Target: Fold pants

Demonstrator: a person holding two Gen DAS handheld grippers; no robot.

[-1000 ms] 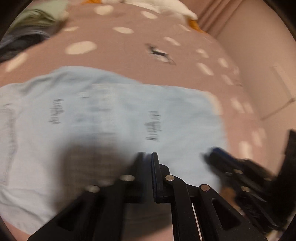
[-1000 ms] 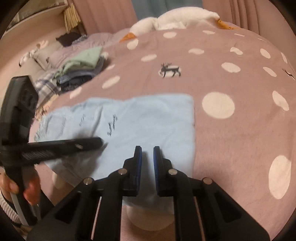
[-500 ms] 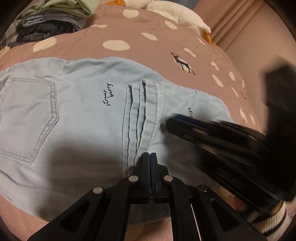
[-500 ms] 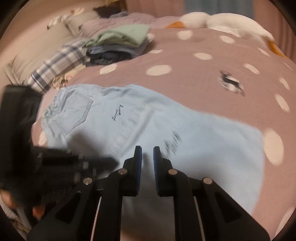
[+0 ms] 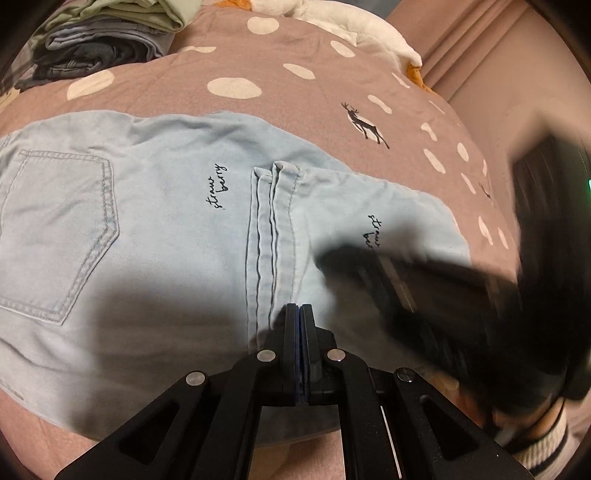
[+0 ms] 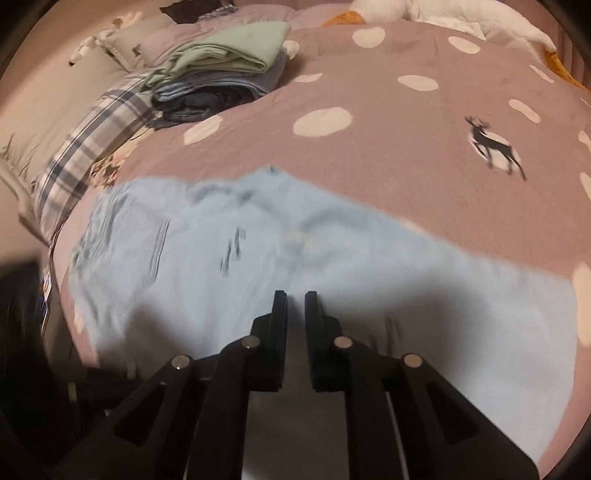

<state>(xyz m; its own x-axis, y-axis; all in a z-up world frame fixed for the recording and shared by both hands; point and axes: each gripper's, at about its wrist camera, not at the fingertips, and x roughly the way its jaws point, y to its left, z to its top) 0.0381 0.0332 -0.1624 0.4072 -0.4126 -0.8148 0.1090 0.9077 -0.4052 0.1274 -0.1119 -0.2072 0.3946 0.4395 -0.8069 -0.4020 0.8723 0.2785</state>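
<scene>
Light blue denim pants (image 5: 166,229) lie folded on the bed, back pocket at left, leg hems (image 5: 273,221) laid across the middle. My left gripper (image 5: 298,308) is shut and empty, its tip just above the near end of the hems. My right gripper shows blurred at the right of the left wrist view (image 5: 369,266), over the pants' right part. In the right wrist view the right gripper (image 6: 295,295) stands slightly open and empty above the blurred pants (image 6: 295,251).
The pants lie on a mauve bedspread (image 5: 295,96) with white dots and deer prints. A stack of folded clothes (image 6: 229,70) sits at the far left. A plaid pillow (image 6: 92,140) lies left. A white plush (image 6: 461,18) is at the bed's far end.
My left gripper closed fully and came to rest over the hems. My right gripper swung left across the pants and still moves, slightly open throughout.
</scene>
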